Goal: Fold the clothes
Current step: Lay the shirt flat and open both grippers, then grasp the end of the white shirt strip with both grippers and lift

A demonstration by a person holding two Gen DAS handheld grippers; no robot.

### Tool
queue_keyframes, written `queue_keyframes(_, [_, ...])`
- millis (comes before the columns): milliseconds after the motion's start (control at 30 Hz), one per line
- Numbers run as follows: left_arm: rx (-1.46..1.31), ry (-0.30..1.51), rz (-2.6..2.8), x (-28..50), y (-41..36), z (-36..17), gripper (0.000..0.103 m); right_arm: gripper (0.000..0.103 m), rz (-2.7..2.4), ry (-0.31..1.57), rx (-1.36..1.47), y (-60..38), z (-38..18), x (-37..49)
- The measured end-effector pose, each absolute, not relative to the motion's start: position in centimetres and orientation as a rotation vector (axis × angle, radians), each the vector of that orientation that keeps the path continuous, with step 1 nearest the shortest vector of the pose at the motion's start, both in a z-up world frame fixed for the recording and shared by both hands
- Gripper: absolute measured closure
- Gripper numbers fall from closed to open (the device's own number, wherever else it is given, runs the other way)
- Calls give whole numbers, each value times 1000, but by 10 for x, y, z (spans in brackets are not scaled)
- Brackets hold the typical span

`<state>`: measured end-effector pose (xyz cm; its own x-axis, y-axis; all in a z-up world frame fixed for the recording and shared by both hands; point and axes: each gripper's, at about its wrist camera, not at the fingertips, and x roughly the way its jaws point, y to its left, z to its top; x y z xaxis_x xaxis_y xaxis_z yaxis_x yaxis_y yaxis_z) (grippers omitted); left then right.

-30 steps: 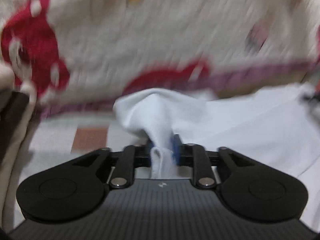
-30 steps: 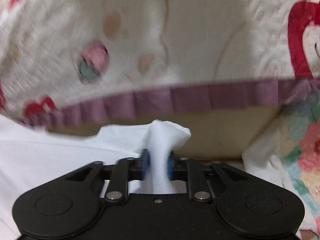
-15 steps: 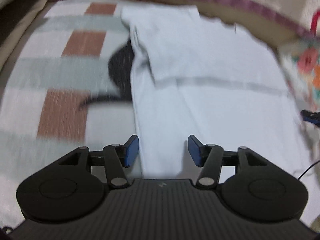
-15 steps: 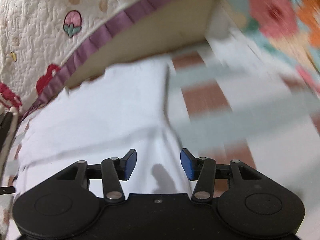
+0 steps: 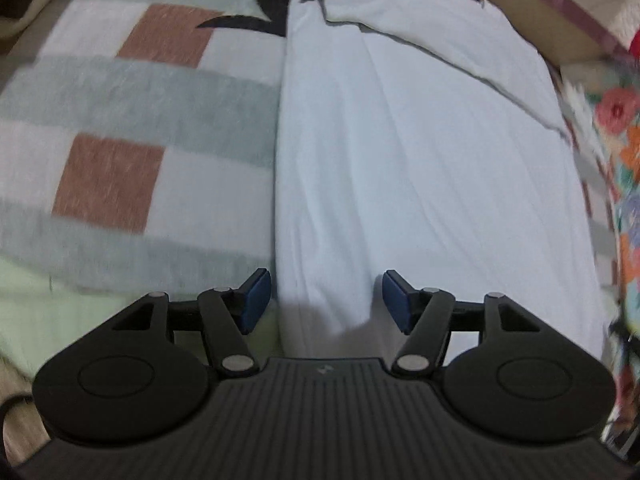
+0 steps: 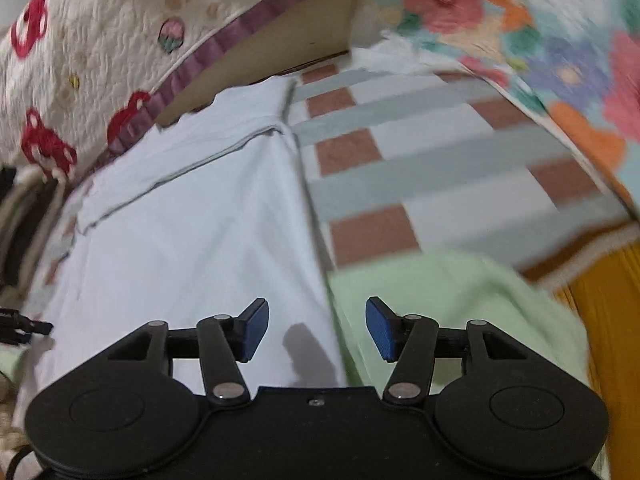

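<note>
White garment (image 5: 420, 168) flat; grippers apart

You're working in a home bedroom: a checked blanket (image 5: 132, 120) of grey, white and brown squares covers the bed, a quilted cream spread (image 6: 92, 52) with red bears and a purple frill hangs at its far side, and a floral quilt (image 6: 540, 40) lies alongside.

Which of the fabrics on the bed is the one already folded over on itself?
The plain white garment: a folded-over layer ends in a hem seam across its far end. The checked blanket beneath, the light green cloth and the floral quilt are patterned or coloured.
</note>
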<state>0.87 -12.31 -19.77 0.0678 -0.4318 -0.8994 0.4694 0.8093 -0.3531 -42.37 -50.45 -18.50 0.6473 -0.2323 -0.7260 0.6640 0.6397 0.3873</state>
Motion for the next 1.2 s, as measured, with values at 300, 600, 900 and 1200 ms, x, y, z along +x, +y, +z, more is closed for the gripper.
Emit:
queue_keyframes(300, [234,1229,-685,-38,-125,-178,40,43,-506,584,965,-468,-208,-485])
queue_keyframes(600, [240,1077,-641,-37,-122,-172,99,94,-600,496,566,-457,-174,-458])
queue_keyframes(900, [190,1208,-604,-50,-114,-169,72,94,-529,387,462,-468,-139,-426])
queue_keyframes(1200, [258,1287,-552,-72,-110,-189,40,94,-469,353,512,-461,-146,-414])
